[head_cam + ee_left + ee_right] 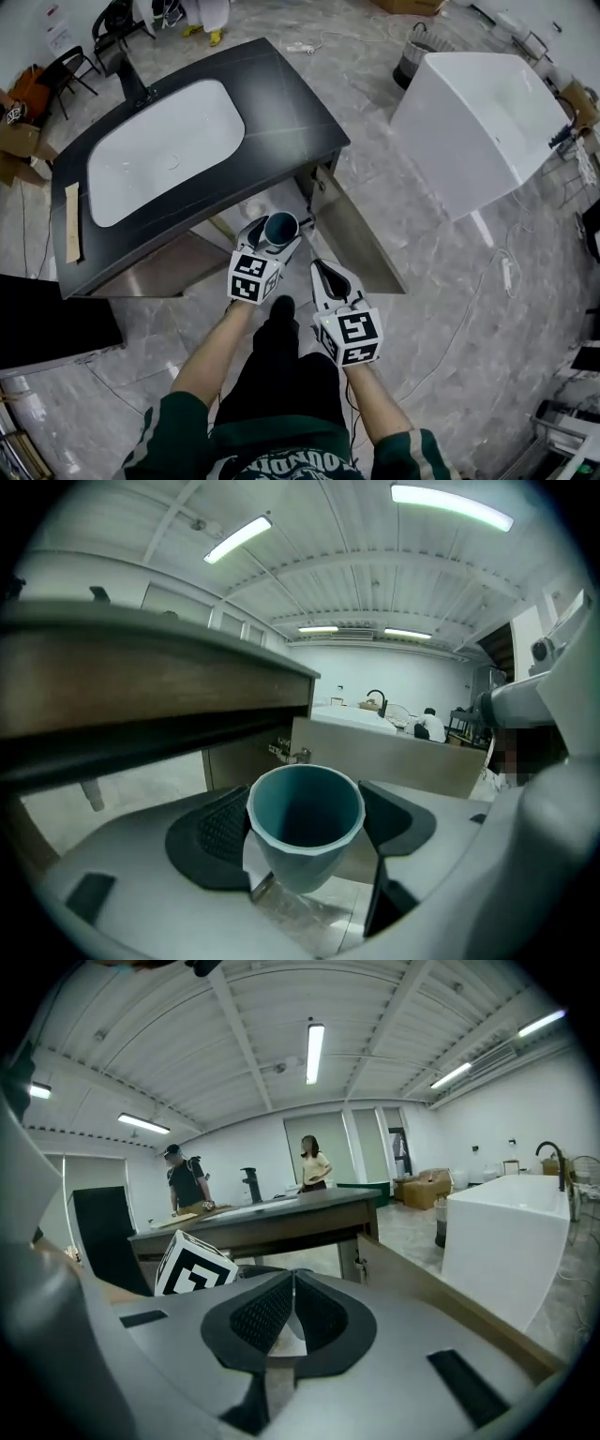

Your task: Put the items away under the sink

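The left gripper (278, 231) is clamped on a teal cup (305, 855), its ribbed black pads (223, 829) pressing the cup's sides. The right gripper (328, 277), just to its right and a little nearer the person, carries nothing: its two textured black pads (264, 1312) meet in a thin seam.

Ahead of both grippers and above them stands the vanity, a dark, matte, stone-like countertop (281, 103) with squared corners. Sunk into it is a smooth white basin (164, 150), a rounded rectangle, with a black faucet (131, 80) on its far side. Well off to the right of the right gripper sits a glossy white, box-shaped tub (478, 122). Grey veined marble floor (450, 309) lies under everything.

Just right of the left gripper, a flat tan cabinet door (361, 239) stands swung open below the countertop.

The cup is tapered, with a faceted lower body and a thick, paler rim. It sits mouth-up in the left gripper, in front of the cupboard opening beneath the countertop's front edge.

Far left of the grippers, a thin wooden strip (72, 220) lies flat on the countertop.
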`<state>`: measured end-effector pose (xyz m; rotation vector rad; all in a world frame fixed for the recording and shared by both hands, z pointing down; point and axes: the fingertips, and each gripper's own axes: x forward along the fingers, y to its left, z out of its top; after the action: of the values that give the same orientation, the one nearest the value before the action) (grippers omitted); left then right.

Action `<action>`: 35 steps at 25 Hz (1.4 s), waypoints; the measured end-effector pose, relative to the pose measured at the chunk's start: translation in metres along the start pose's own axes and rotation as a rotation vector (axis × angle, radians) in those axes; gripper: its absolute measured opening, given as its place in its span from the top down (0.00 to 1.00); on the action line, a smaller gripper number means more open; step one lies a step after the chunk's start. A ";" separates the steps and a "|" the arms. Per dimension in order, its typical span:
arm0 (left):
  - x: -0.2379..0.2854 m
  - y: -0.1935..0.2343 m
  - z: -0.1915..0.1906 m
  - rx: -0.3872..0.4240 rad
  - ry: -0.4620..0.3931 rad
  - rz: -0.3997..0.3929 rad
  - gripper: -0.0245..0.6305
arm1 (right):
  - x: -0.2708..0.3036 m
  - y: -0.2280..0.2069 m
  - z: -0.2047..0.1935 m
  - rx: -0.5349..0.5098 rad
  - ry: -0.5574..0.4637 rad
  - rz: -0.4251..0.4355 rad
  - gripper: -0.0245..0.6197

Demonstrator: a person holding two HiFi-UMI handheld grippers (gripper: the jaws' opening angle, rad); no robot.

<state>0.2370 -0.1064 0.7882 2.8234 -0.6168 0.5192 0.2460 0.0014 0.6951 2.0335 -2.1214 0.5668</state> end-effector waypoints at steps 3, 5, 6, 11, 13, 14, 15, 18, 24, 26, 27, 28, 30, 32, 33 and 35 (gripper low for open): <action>0.044 0.026 -0.037 -0.028 -0.028 0.021 0.39 | 0.033 -0.019 -0.042 -0.002 -0.029 0.000 0.90; 0.072 0.044 -0.059 -0.045 -0.050 0.042 0.39 | 0.053 -0.033 -0.070 -0.006 -0.038 -0.003 0.90; 0.087 0.052 -0.069 -0.051 -0.061 0.053 0.39 | 0.061 -0.041 -0.083 -0.007 -0.042 -0.007 0.90; 0.159 0.095 -0.102 -0.079 -0.103 0.099 0.39 | 0.091 -0.074 -0.133 0.019 -0.087 -0.026 0.90; 0.186 0.105 -0.115 -0.100 -0.121 0.088 0.39 | 0.102 -0.083 -0.151 0.013 -0.092 -0.033 0.90; 0.198 0.110 -0.120 -0.102 -0.129 0.089 0.39 | 0.108 -0.087 -0.160 0.006 -0.089 -0.037 0.90; 0.210 0.115 -0.126 -0.099 -0.134 0.097 0.39 | 0.113 -0.092 -0.170 0.000 -0.084 -0.039 0.90; 0.242 0.131 -0.145 -0.092 -0.130 0.150 0.39 | 0.123 -0.103 -0.196 -0.004 -0.072 -0.043 0.90; 0.286 0.159 -0.179 -0.161 -0.110 0.204 0.39 | 0.133 -0.119 -0.224 -0.014 -0.071 -0.065 0.90; 0.294 0.166 -0.188 -0.158 -0.104 0.236 0.39 | 0.135 -0.125 -0.230 -0.033 -0.065 -0.073 0.90; 0.297 0.169 -0.190 -0.154 -0.102 0.255 0.39 | 0.136 -0.127 -0.233 -0.037 -0.062 -0.073 0.90; 0.299 0.172 -0.192 -0.148 -0.098 0.272 0.39 | 0.137 -0.129 -0.235 -0.039 -0.058 -0.075 0.90; 0.305 0.174 -0.197 -0.135 -0.089 0.281 0.39 | 0.138 -0.132 -0.240 -0.038 -0.054 -0.081 0.90; 0.310 0.173 -0.201 -0.108 -0.092 0.275 0.39 | 0.138 -0.134 -0.241 -0.032 -0.061 -0.084 0.90; 0.312 0.171 -0.202 -0.090 -0.096 0.274 0.39 | 0.138 -0.135 -0.240 -0.030 -0.069 -0.084 0.90; 0.314 0.167 -0.203 -0.054 -0.092 0.269 0.39 | 0.137 -0.135 -0.238 -0.027 -0.086 -0.082 0.90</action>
<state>0.3722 -0.3148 1.1137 2.7404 -1.0218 0.4110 0.3336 -0.0398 0.9858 2.1554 -2.0687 0.4441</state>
